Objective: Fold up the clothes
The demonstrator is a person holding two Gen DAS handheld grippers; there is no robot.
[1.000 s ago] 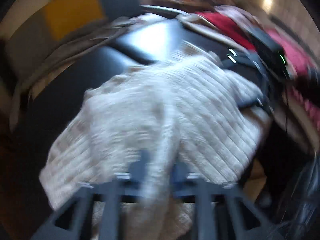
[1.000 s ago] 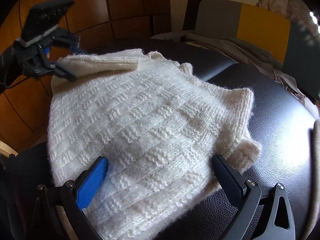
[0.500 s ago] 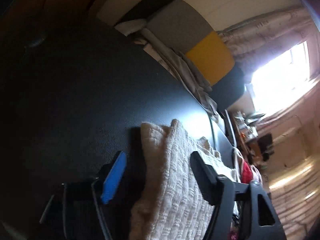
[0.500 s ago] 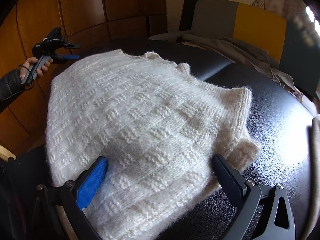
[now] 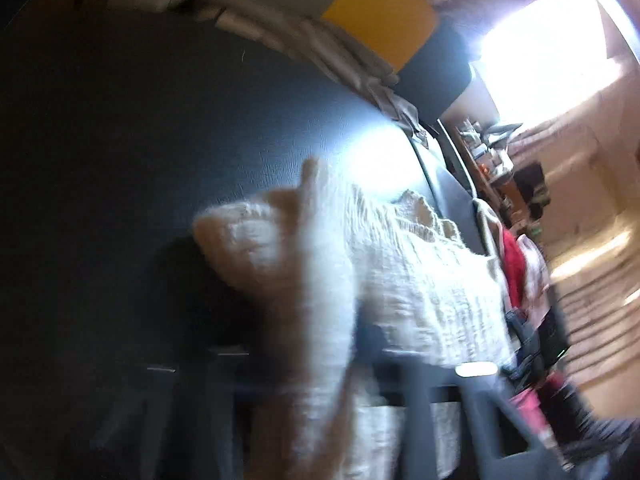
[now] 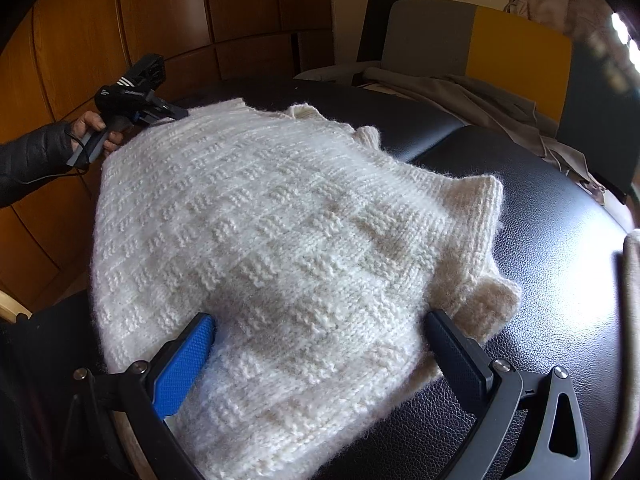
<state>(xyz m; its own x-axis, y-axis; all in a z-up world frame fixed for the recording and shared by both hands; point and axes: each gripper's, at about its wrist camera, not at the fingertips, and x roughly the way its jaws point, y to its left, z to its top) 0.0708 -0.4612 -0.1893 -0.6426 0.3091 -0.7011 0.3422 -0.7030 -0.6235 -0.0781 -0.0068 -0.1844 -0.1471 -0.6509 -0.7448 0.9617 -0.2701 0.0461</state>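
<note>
Your left claw (image 6: 168, 114) looks clamped on the sweater's (image 6: 280, 232) far edge; lift it evenly. Your right claw (image 6: 320, 344) sits apart, straddling the near hem.

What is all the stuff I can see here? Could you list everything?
knitted sweater: one, cream white, spread over the black surface, between the right gripper's open fingers
padded surface: one, black leather-look, under the sweater
beige cloth: one, draped at the far edge of the surface
panel: one, grey and yellow, upright behind the cloth
wooden wall: brown panels, at the far left
red garment: one, at the surface's edge in the blurred left wrist view
hand: one, in a dark sleeve, holding the left gripper
left gripper: black, at the sweater's far corner, pinching a fold
right gripper: black with a blue pad, open, over the near edge
</note>
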